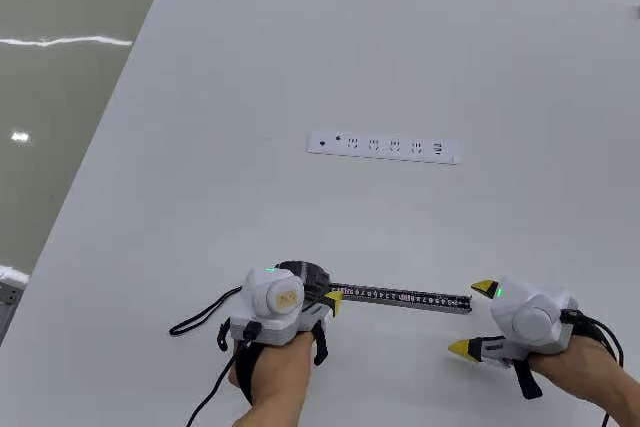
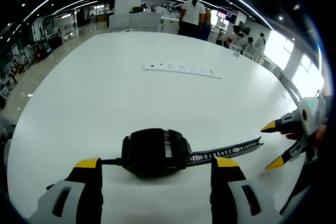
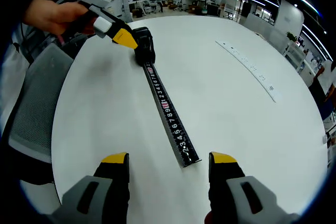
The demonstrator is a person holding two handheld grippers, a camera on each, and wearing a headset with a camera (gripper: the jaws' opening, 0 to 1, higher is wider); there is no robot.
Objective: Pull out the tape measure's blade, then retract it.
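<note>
A black tape measure [image 2: 156,150] lies on the white table [image 1: 330,57] near its front edge. Its dark blade [image 1: 400,297] is pulled out flat to the right, numbers up. My left gripper [image 2: 157,163] is open, its yellow-tipped fingers [image 2: 88,163] straddling the case without touching it. The blade's free end [image 3: 189,160] rests on the table just in front of my right gripper [image 3: 169,158], which is open and holds nothing. In the head view the right gripper [image 1: 474,319] stands just right of the blade tip. The other gripper [image 3: 113,27] hovers at the case [image 3: 145,43].
A white power strip [image 1: 383,146] lies across the middle of the table. A thin black strap [image 1: 200,317] trails left from the tape case. The table's left edge [image 1: 95,177] drops to a shiny floor. A grey chair [image 3: 31,103] stands beside the table; people [image 2: 191,14] stand beyond its far end.
</note>
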